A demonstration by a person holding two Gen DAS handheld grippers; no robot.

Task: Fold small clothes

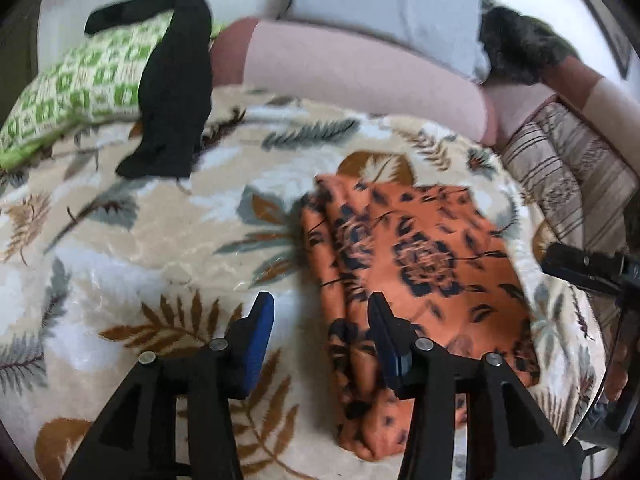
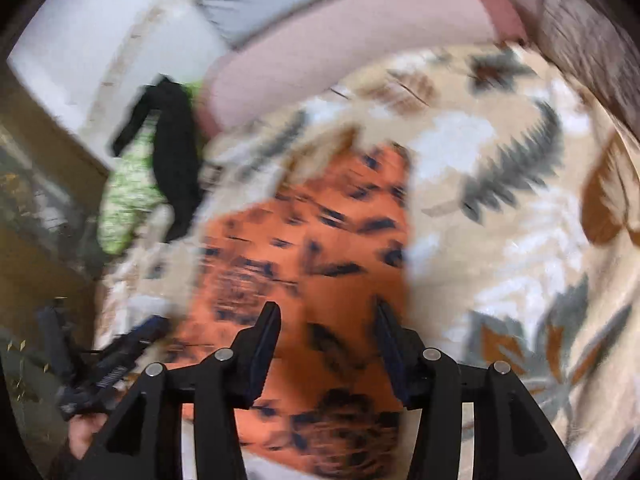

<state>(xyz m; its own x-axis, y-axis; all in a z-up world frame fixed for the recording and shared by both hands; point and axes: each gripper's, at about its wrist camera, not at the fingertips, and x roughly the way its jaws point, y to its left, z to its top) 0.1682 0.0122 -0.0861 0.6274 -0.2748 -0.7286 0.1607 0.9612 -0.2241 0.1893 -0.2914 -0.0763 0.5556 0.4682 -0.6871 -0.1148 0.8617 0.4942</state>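
Note:
A folded orange garment with dark flowers [image 1: 420, 264] lies flat on the leaf-patterned blanket [image 1: 140, 248]. My left gripper [image 1: 320, 304] hangs open over the garment's left edge, and its blue pads hold nothing. In the blurred right wrist view, my right gripper [image 2: 328, 312] stands open above the same orange garment [image 2: 312, 256], with nothing pinched. A black garment [image 1: 172, 92] is draped over a green checked pillow [image 1: 80, 92] at the far left. One of the right gripper's fingers [image 1: 580, 266] shows at the right edge.
A pink bolster [image 1: 360, 72] and a grey pillow [image 1: 384, 0] line the back of the bed. A dark furry thing [image 1: 516, 48] and a striped cushion [image 1: 568, 176] sit at the right. A hand [image 2: 86, 436] shows at lower left.

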